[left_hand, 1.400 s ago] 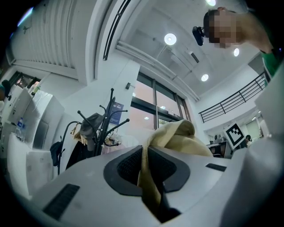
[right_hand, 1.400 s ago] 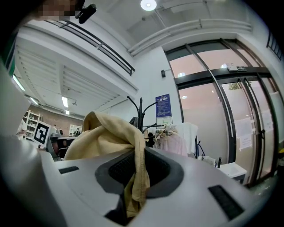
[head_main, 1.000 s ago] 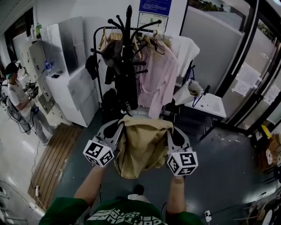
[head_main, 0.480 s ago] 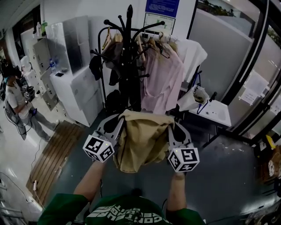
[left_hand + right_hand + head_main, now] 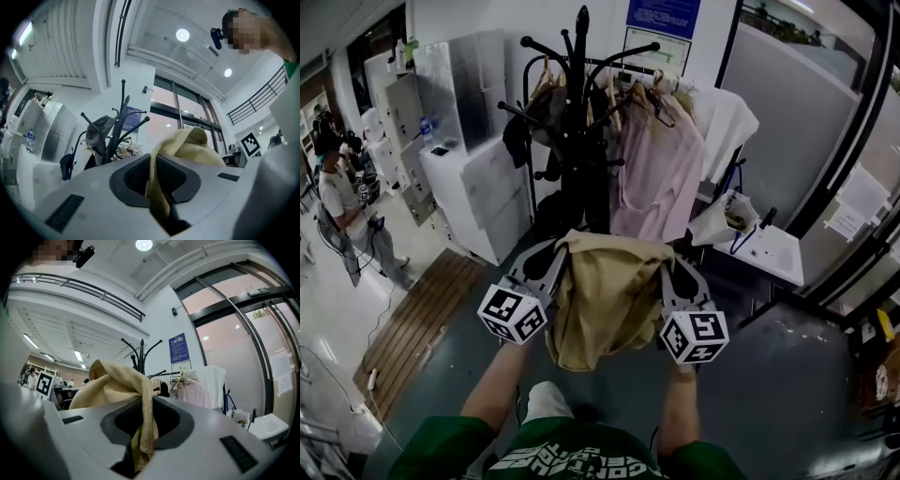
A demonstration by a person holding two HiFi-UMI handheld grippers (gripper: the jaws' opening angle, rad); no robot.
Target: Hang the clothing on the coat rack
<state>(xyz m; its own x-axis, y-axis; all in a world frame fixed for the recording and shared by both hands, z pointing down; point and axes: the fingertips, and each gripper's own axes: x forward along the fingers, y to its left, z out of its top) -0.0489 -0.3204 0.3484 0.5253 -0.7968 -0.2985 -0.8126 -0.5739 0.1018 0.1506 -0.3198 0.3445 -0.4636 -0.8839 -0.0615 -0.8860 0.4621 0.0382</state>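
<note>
Clenching left gripper (image 5: 555, 261) and right gripper (image 5: 668, 272) on the tan garment (image 5: 605, 300) at its top corners, letting it hang between them before the black coat rack (image 5: 579, 112) already bearing dark clothes (image 5: 517, 141). Standing slightly nearer that rack than a second ago.

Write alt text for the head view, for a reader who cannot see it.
A tan garment hangs between the left gripper and the right gripper, each shut on one upper edge, held out by a person in a green shirt. Ahead stands a black coat rack, with a pink shirt hanging beside it.
</note>
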